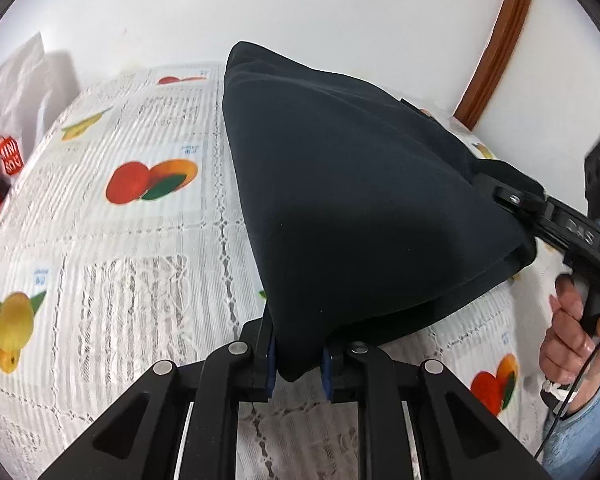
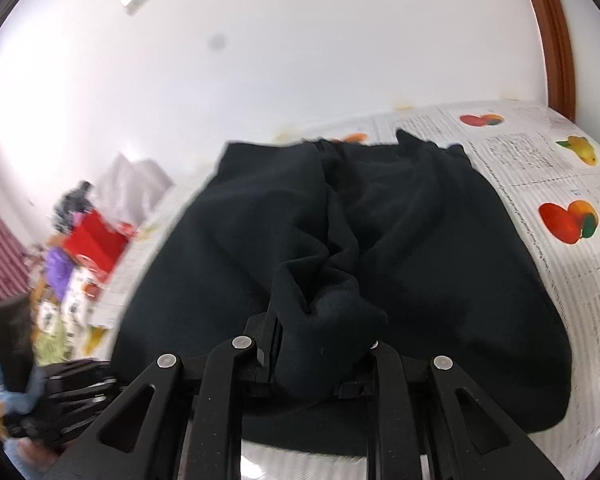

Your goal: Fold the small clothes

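Observation:
A dark navy garment is held up above the table between both grippers. My left gripper is shut on one lower corner of it, the cloth pinched between the blue pads. My right gripper is shut on a bunched edge of the same garment, which drapes forward over the table with a deep crease down its middle. The right gripper also shows at the right of the left wrist view, gripping the far end of the cloth, with the person's hand on its handle.
The table has a white lace cloth printed with fruit. A red Miniso bag and white paper sit at its left end. A pile of coloured items lies left in the right wrist view. A white wall and brown door frame stand behind.

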{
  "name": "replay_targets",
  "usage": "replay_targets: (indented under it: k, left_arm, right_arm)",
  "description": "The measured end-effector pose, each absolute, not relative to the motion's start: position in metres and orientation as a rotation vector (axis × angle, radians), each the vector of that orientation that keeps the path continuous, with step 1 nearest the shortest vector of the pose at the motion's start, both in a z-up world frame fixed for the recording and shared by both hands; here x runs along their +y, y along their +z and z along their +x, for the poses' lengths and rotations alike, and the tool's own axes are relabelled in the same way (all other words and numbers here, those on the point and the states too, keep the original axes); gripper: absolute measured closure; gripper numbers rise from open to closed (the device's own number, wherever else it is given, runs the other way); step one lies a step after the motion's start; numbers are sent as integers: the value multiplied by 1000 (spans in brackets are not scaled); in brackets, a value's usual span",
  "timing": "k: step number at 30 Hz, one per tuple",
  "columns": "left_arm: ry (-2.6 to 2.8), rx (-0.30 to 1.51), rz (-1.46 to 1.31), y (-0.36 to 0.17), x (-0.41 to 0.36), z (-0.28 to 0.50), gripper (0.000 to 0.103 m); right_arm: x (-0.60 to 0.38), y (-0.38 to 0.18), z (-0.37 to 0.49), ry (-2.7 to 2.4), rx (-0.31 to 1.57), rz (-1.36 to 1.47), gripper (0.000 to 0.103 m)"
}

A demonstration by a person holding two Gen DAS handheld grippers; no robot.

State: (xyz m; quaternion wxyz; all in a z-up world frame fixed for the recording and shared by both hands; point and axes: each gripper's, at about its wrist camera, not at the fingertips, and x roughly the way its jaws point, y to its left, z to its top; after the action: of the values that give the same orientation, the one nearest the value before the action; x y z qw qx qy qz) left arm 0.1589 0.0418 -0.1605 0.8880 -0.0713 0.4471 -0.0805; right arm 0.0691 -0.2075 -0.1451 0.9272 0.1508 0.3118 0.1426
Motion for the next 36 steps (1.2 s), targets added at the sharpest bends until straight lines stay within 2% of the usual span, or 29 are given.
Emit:
replay_targets:
  k: [5, 8, 9, 12, 14, 16, 20, 21, 22, 23, 26, 31, 33, 36]
  left_arm:
    - [-176, 907, -142, -165, 41, 152, 84]
    - [-194, 900, -156, -166, 40, 147, 80]
    - [-198, 902, -162, -170, 46, 153, 75]
    - [-215, 888, -170, -169, 45, 147, 51]
    - [-235, 877, -165, -169, 38, 148, 48]
    - [-222, 888, -134, -171, 28, 153, 42]
    - [-163, 883, -67, -175, 10, 157, 41]
    - [-153, 882, -54, -176, 8, 157, 41]
    - [-144, 880, -42, -176, 6, 157, 40]
    - [-129, 878, -19, -177, 4, 157, 38]
    - [-116, 877, -3, -177, 3, 159, 37]
    - [-107, 876, 2, -175, 1, 165, 37]
    - [-108, 876, 1, -175, 1, 165, 37]
    - [-116, 874, 13, -173, -1, 165, 37]
  right_arm:
    - [-212, -152, 52, 280, 657, 287, 84]
    - [-214, -153, 52, 270, 659, 305, 79]
    - [-215, -153, 56, 264, 661, 322, 78]
    - [-216, -159, 68, 268, 676, 376, 72]
    - [-215, -162, 75, 268, 679, 403, 66]
    - [-211, -165, 83, 253, 684, 423, 64]
    - [-204, -165, 96, 213, 676, 452, 62]
    - [-201, -164, 99, 202, 678, 447, 62]
    - [-199, -161, 101, 200, 671, 440, 72]
    - [-197, -159, 103, 208, 666, 433, 91]
    - [-195, -142, 102, 235, 619, 364, 94]
    - [-245, -111, 60, 158, 397, 405, 96]
    - [-270, -120, 53, 102, 409, 444, 96]
    - [-286, -145, 64, 105, 527, 480, 94]
